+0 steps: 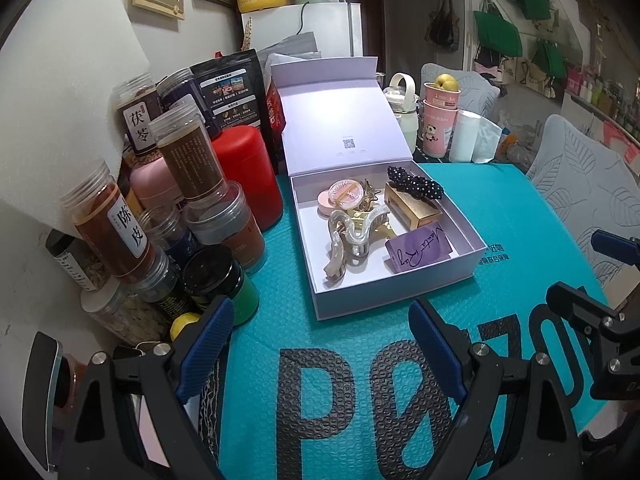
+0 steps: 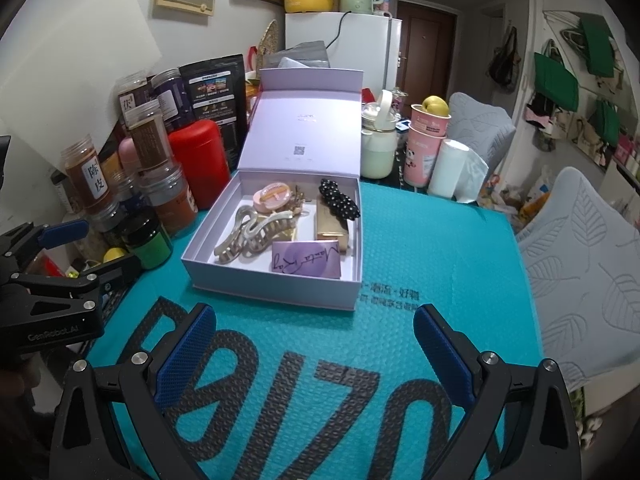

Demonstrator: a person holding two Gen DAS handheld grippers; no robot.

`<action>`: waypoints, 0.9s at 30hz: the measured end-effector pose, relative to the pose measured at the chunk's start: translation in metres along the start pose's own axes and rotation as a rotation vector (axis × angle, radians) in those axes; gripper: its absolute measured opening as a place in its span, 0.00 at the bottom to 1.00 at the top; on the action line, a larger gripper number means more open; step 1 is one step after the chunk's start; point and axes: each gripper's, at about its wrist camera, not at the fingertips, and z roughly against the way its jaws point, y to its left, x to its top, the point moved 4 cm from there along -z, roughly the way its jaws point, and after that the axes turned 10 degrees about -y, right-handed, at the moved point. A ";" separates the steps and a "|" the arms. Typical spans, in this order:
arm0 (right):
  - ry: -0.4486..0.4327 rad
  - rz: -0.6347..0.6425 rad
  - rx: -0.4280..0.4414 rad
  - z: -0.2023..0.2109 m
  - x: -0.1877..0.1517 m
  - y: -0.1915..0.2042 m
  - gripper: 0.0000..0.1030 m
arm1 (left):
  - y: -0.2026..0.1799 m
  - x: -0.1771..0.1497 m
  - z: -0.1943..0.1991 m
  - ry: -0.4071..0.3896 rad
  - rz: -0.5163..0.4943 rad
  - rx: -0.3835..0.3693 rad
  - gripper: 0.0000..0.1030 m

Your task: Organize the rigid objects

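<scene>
A pale lilac gift box stands on the teal mat with its lid tipped up behind it. Inside lie a pearly claw clip, a round pink compact, a gold case, a black dotted hair clip and a purple card. My left gripper hovers open in front of the box, nothing between its blue pads. My right gripper is open too, a little short of the box, and holds nothing.
Jars and a red canister crowd the left side against the wall. Behind the box stand pink cups with a yellow fruit, a white roll and a kettle. A grey chair sits at right.
</scene>
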 end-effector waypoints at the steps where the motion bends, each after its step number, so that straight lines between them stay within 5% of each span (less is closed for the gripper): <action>1: 0.001 0.000 0.001 0.000 0.000 0.000 0.99 | 0.001 0.000 0.000 0.001 0.002 0.001 0.87; 27: 0.005 0.009 0.006 0.003 -0.002 0.004 0.99 | 0.004 -0.001 0.006 0.010 0.009 -0.016 0.87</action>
